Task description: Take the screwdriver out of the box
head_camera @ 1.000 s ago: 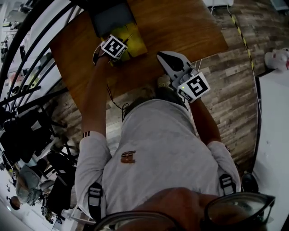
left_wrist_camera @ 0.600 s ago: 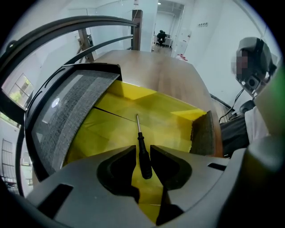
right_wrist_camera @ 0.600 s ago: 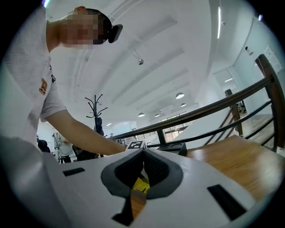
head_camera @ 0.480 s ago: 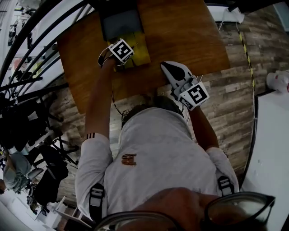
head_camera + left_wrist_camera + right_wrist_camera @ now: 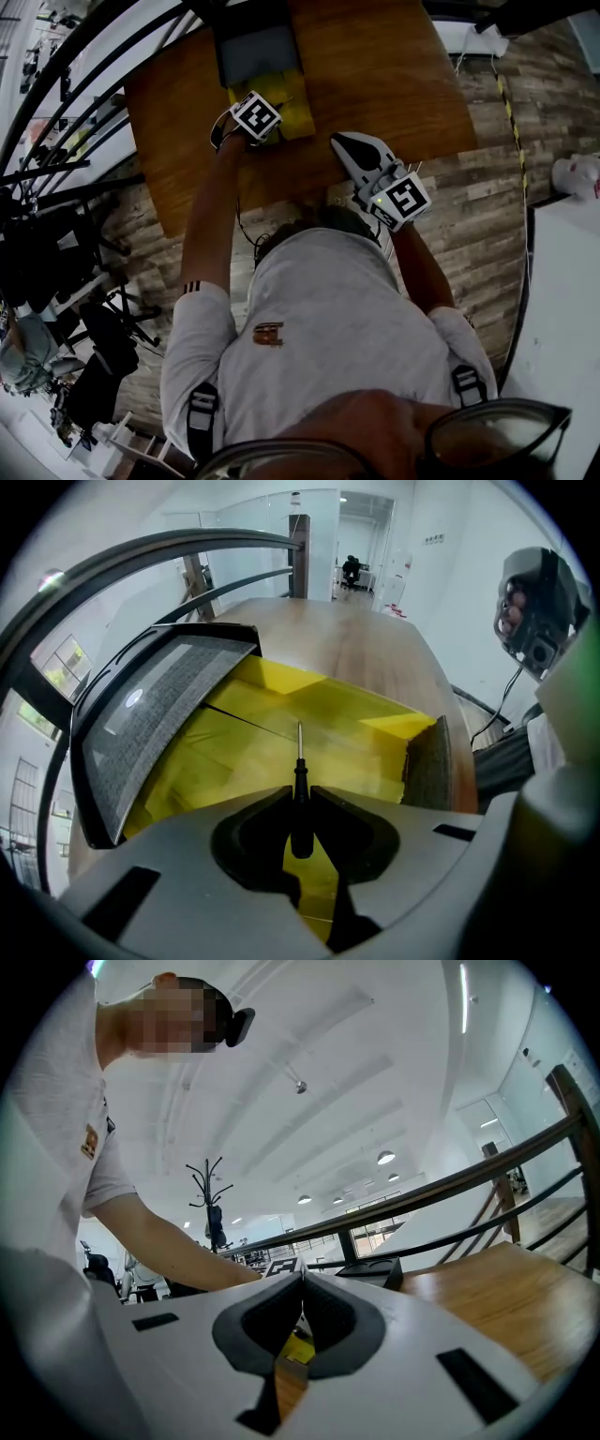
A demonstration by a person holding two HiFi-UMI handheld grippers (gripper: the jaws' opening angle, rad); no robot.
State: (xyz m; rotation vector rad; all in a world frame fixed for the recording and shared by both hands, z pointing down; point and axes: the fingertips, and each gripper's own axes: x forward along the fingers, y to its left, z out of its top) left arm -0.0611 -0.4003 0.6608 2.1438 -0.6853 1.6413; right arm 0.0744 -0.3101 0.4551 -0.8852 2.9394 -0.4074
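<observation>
Screwdriver (image 5: 300, 832) inside the yellow box (image 5: 412, 726): slim, and I judge it light and stiff.
My left gripper (image 5: 300, 791) has just been closing; its fingers (image 5: 244, 803) pinch the black handle, the surest hold. My right gripper (image 5: 301, 1279) is closed and empty.

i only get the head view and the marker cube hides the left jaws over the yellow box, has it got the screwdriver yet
Observer: Yes. In the left gripper view, the left gripper has just been closing, and its jaws now pinch the black handle of the screwdriver.
Operator: is it out yet
Observer: No. Its shaft points along the yellow floor, inside the walls of the box.
Operator: right one?
Observer: The right gripper has its jaws together, with nothing between them.
</observation>
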